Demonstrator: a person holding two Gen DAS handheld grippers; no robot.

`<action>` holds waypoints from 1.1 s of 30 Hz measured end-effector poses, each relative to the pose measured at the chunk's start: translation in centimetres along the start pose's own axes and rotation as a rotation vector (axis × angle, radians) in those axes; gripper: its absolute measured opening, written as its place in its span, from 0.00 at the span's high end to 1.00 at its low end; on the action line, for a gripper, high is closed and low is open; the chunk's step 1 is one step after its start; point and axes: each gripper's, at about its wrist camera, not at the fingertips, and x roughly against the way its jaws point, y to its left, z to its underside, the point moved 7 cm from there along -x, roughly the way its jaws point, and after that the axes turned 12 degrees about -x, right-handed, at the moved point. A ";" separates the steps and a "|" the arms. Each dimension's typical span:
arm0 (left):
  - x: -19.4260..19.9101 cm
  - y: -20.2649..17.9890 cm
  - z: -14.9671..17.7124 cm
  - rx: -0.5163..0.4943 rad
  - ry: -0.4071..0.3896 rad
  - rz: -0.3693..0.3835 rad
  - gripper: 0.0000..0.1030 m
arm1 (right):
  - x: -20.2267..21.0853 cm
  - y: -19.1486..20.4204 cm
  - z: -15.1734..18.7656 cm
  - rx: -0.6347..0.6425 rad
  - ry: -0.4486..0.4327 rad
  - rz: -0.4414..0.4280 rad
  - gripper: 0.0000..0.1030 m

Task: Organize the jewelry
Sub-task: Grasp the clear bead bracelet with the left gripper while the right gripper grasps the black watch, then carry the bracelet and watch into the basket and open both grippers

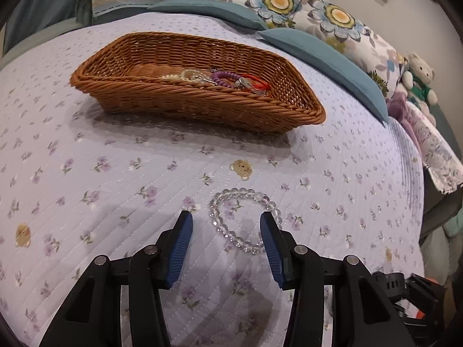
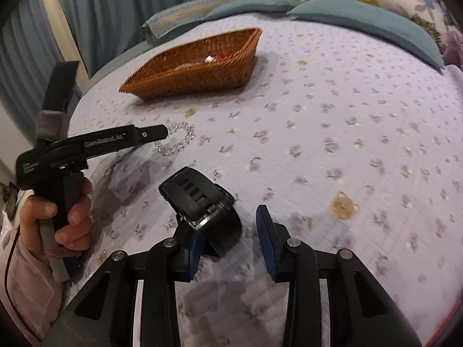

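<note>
A clear bead bracelet (image 1: 244,222) lies flat on the lilac flowered bedspread. My left gripper (image 1: 225,218) is open just above it, with the bracelet's near half between the blue pads and neither pad pressing on it. In the right wrist view the same bracelet (image 2: 176,141) sits under the left gripper's tip (image 2: 163,133), which a hand holds. A black watch (image 2: 199,199) rests on the bedspread against the left finger of my right gripper (image 2: 228,222). That gripper is open, with a gap between its right pad and the strap.
A brown wicker basket (image 1: 202,104) stands further back on the bed. It holds a purple bracelet (image 1: 222,76), a red cord (image 1: 256,82) and pale beads. Teal and flowered pillows (image 1: 318,52) line the far edge, and a toy bear (image 1: 419,78) sits at the right.
</note>
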 end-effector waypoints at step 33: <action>4.4 -0.9 0.4 0.028 -0.134 0.062 0.93 | 1.9 -1.7 -2.9 -0.037 -0.113 0.073 0.92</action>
